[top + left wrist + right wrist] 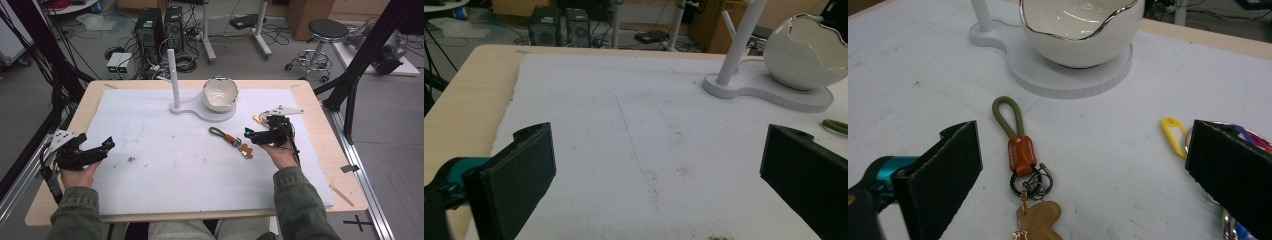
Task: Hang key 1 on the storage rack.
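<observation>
We see the keychain (1020, 150) lying flat on the white mat (165, 165) on the desk (85, 105), just in front of the white stand (1068, 75) that holds the egg-shaped bowl (1080, 30). It has a green cord loop, a small orange leather tab, a dark metal ring and a little tan charm. We think it is light and floppy, so it will bend and dangle when we lift it. The ring looks hard and slippery. The orange tab looks like the best place to pinch, because it is flat and thick.

Our right gripper (1083, 175) hovers just above it with its fingers (948, 165) spread wide, holding nothing. Another bunch of keys with a yellow tag (1173, 135) lies just beside the far finger.

Our left gripper (102, 147) rests well apart at the left edge of the mat, fingers also spread and holding nothing.
</observation>
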The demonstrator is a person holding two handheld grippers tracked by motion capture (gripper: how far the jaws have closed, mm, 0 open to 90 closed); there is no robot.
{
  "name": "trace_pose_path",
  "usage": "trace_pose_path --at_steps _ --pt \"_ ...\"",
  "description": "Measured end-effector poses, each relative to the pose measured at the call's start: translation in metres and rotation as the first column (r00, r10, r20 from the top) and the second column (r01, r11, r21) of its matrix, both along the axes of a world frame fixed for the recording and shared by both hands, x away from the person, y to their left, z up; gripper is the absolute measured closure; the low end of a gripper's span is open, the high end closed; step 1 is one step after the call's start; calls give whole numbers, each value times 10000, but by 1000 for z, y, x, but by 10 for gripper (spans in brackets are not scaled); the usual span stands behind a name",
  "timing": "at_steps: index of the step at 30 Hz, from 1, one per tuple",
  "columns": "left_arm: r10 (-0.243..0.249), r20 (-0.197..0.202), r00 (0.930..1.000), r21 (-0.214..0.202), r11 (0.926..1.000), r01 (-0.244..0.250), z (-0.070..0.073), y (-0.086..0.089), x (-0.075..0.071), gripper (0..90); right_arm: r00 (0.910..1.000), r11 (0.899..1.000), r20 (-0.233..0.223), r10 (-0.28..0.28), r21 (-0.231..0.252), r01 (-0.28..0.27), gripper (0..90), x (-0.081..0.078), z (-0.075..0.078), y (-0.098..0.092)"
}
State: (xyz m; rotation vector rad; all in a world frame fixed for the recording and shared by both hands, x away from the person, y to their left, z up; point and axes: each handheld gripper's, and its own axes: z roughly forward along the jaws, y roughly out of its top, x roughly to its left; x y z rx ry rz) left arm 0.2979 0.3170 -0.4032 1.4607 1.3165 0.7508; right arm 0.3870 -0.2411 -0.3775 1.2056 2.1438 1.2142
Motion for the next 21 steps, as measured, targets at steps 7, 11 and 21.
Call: trace_pose_path --at_steps 7,11,21 --pt "12 22 10000 -9 10000 -12 0 0 0 18 9994 9996 -281 217 -193 -222 7 8 -1 11" --pt "-6 -16 10000 55 10000 6 0 0 0 17 9983 9987 -442 386 -318 -400 7 12 -4 16" --pt "16 -32 10000 37 10000 -16 0 1 0 17 9923 9938 -1000 735 -765 -813 8 22 -15 32"
